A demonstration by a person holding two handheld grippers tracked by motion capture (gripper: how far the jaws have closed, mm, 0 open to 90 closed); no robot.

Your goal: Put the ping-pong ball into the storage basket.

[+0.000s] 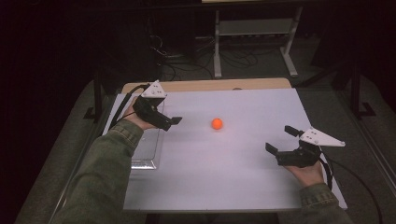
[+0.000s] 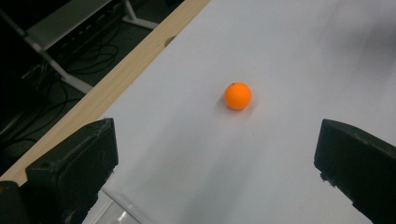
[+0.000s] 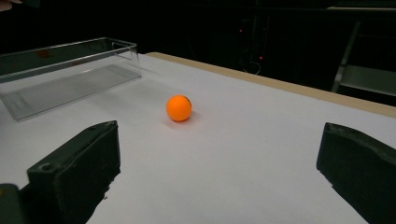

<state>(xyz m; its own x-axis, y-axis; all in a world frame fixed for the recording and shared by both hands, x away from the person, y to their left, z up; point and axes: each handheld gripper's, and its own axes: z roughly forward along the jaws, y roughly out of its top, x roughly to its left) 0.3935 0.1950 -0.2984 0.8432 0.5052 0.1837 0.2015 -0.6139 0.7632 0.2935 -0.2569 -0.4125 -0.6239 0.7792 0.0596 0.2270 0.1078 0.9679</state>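
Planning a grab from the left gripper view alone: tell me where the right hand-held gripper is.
Observer: The right hand-held gripper is over the table's near right part, jaws open, well apart from the ball.
Operator: Describe the clear thing at my bottom edge.
Observer: It is a long clear tray along the table's left edge, under the left hand-held gripper.
Operator: Say which gripper is closer to the ball.
Observer: In the high view the left one looks closer.
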